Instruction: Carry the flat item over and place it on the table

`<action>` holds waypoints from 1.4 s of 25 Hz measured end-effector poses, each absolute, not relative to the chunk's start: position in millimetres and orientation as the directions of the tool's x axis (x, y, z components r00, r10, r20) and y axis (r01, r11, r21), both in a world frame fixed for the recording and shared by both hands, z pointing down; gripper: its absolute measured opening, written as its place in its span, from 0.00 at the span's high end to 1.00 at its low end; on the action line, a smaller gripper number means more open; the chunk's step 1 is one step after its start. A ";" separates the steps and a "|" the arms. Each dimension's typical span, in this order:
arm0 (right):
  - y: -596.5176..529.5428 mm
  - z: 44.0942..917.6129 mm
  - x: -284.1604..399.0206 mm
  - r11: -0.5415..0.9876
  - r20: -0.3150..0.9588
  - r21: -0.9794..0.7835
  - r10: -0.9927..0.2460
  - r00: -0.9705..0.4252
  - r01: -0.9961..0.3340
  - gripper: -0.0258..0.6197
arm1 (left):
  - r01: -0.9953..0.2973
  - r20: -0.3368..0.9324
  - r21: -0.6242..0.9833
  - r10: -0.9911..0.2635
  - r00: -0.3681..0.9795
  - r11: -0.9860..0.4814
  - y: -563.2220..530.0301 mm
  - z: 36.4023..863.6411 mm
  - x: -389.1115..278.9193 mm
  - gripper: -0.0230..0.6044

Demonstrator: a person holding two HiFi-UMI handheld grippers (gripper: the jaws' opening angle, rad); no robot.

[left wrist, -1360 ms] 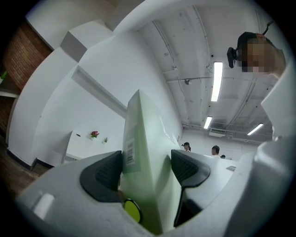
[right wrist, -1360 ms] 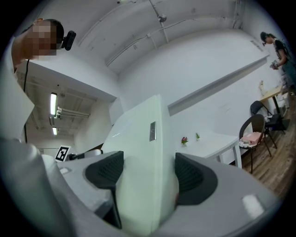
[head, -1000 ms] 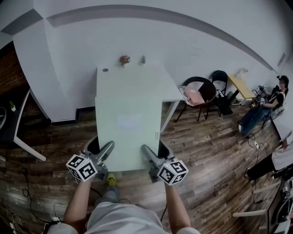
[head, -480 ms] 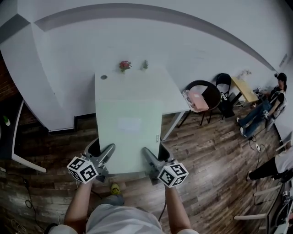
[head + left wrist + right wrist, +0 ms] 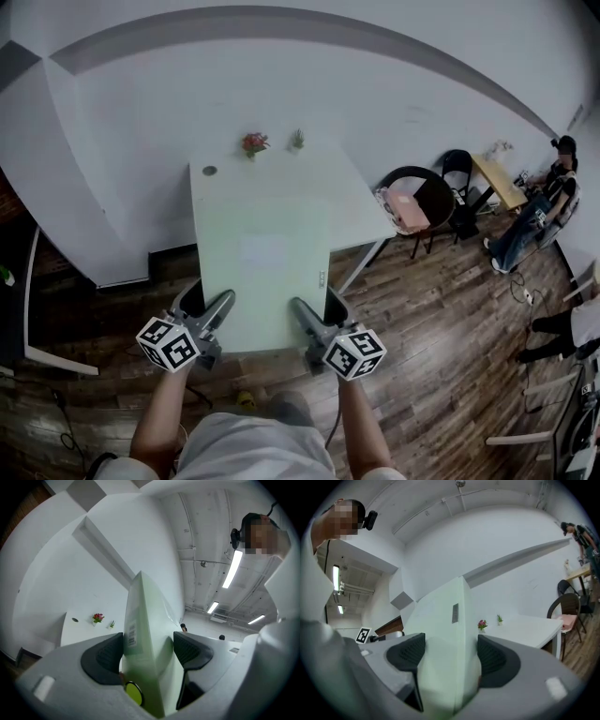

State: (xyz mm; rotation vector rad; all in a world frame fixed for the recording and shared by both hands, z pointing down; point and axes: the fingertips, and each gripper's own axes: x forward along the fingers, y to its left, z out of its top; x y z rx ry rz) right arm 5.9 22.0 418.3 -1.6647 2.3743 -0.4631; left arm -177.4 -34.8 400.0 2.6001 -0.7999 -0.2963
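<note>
The flat item (image 5: pixel 262 281) is a pale green slab with a small label, held level in front of me by its near edge. My left gripper (image 5: pixel 206 306) is shut on its near left corner and my right gripper (image 5: pixel 317 307) on its near right corner. In the left gripper view the flat item (image 5: pixel 145 639) stands edge-on between the dark pads (image 5: pixel 104 657). In the right gripper view the flat item (image 5: pixel 440 620) fills the gap between the pads (image 5: pixel 496 657). Ahead stands the white table (image 5: pixel 281 169), its near part hidden under the slab.
A red flower pot (image 5: pixel 253 143) and a small green plant (image 5: pixel 297 139) stand at the table's far edge by the white wall. Dark chairs (image 5: pixel 412 197) stand to the right. A seated person (image 5: pixel 539 220) is at far right. Wooden floor (image 5: pixel 422 319) lies below.
I have moved closer to the white table with the flat item in both grippers. Its far edge now reaches further over the tabletop. Both grips are unchanged.
</note>
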 end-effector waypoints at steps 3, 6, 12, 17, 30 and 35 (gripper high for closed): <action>0.9 411.0 12.0 0.310 0.010 -0.358 -0.942 -0.335 -0.881 0.42 | -0.482 -0.090 0.436 -0.570 0.817 -0.760 -57.3 394.4 -171.1 0.43; -6.7 409.2 15.7 0.300 0.006 -0.359 -0.946 -0.324 -0.884 0.42 | -0.477 -0.087 0.431 -0.562 0.823 -0.766 -66.9 391.1 -166.6 0.43; -23.3 411.3 26.7 0.300 -0.003 -0.349 -0.948 -0.319 -0.888 0.42 | -0.467 -0.101 0.427 -0.554 0.827 -0.775 -83.8 393.4 -155.3 0.43; -66.1 411.2 49.5 0.313 -0.008 -0.352 -0.943 -0.331 -0.882 0.42 | -0.477 -0.103 0.422 -0.563 0.820 -0.771 -124.5 393.1 -133.2 0.43; -191.3 428.4 120.2 0.326 0.018 -0.381 -0.933 -0.360 -0.865 0.42 | -0.507 -0.065 0.436 -0.589 0.806 -0.743 -244.9 408.2 -63.7 0.43; -241.3 438.7 141.2 0.343 0.036 -0.401 -0.921 -0.388 -0.850 0.42 | -0.535 -0.041 0.447 -0.614 0.789 -0.717 -289.7 417.3 -43.7 0.43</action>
